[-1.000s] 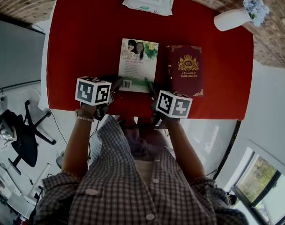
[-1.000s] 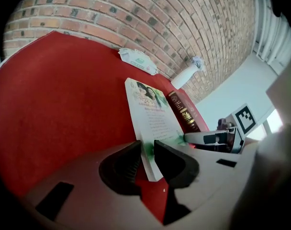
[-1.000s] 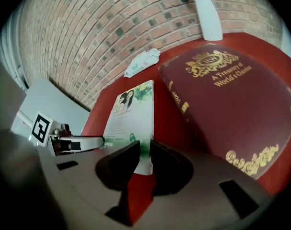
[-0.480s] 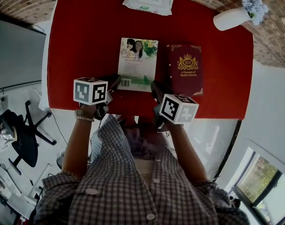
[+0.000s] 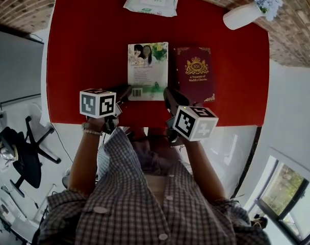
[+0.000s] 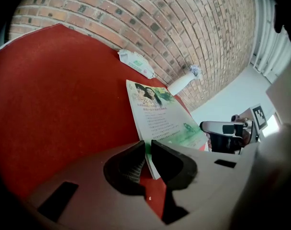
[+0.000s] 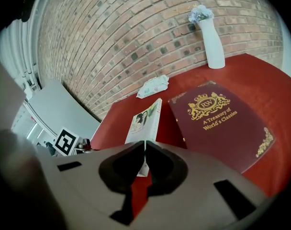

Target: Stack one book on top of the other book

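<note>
Writing first: the maroon book [image 5: 195,79], lying flat ahead and to the right of the right gripper [image 7: 145,145], carries a gold crest with the letters "RW" and the title "A Treasury of World's Classics"; the paperback [image 5: 148,69] has a green and white cover with two pictured people, a block of print too small to read and a barcode [image 5: 137,92] at the corner nearest the left gripper [image 6: 148,145]; the wipes pack [image 5: 150,1], far ahead of both tools, has a label I cannot read. Now the grips: the left gripper's jaws have just been closing and sit pinched on the paperback's near left corner, the cover edge running straight out from between them; the right gripper's jaws have closed too, drawn almost together on the near right corner. Against a second ago, the right gripper's marker cube [image 5: 195,122] has come up toward the camera and looks larger; in its own view the paperback stretches away steeply slanted, its right side raised off the red table [image 5: 83,55]. The left gripper has hardly shifted. The two books remain side by side, not stacked; the white vase [image 5: 240,16] stands beyond the maroon book.
</note>
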`<state>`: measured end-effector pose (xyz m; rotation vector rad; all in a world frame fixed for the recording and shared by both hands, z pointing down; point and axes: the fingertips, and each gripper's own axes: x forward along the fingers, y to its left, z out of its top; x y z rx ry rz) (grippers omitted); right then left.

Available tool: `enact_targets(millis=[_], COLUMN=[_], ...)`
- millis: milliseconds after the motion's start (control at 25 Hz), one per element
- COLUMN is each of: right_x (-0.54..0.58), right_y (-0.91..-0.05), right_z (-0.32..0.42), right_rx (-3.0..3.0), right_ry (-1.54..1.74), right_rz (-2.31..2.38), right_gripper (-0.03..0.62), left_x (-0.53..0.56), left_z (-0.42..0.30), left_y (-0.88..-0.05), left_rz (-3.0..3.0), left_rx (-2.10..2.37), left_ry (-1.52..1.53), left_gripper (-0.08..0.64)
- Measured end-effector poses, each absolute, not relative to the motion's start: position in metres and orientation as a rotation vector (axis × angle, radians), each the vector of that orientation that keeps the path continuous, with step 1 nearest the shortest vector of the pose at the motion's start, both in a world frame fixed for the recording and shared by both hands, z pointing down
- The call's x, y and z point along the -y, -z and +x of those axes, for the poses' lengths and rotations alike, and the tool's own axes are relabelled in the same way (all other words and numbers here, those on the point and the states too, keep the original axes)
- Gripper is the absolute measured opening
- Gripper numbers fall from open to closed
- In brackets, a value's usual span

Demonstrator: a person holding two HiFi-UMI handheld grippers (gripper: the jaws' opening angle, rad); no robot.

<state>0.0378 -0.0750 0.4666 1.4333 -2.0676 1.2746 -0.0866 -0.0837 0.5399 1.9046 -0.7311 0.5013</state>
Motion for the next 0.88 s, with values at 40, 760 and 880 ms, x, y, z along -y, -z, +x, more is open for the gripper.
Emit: enact_targets(millis=[40,760,880], right_x=[0.074,0.061,0.066], right_y=[-0.465,-0.473,-0.476], right_z=[0.039,0.077,0.083], right_rx=[2.068,2.007,1.976], right_ry=[-1.274,-1.089,-0.952], right_rz=[1.439,1.479,1.453], right_gripper=[0.016,0.008,0.013], left_x=[0.083,0.072,0.069], left_z=[-0.084,-0.041,-0.038], left_y=[-0.54,-0.534,-0.536], left_rz=[1.911,1.984,1.987], left_rx=[0.726,0.581,0.573], left_ry=[-0.504,-0.519,-0.547], left_gripper=[0.049,0.035,0.038])
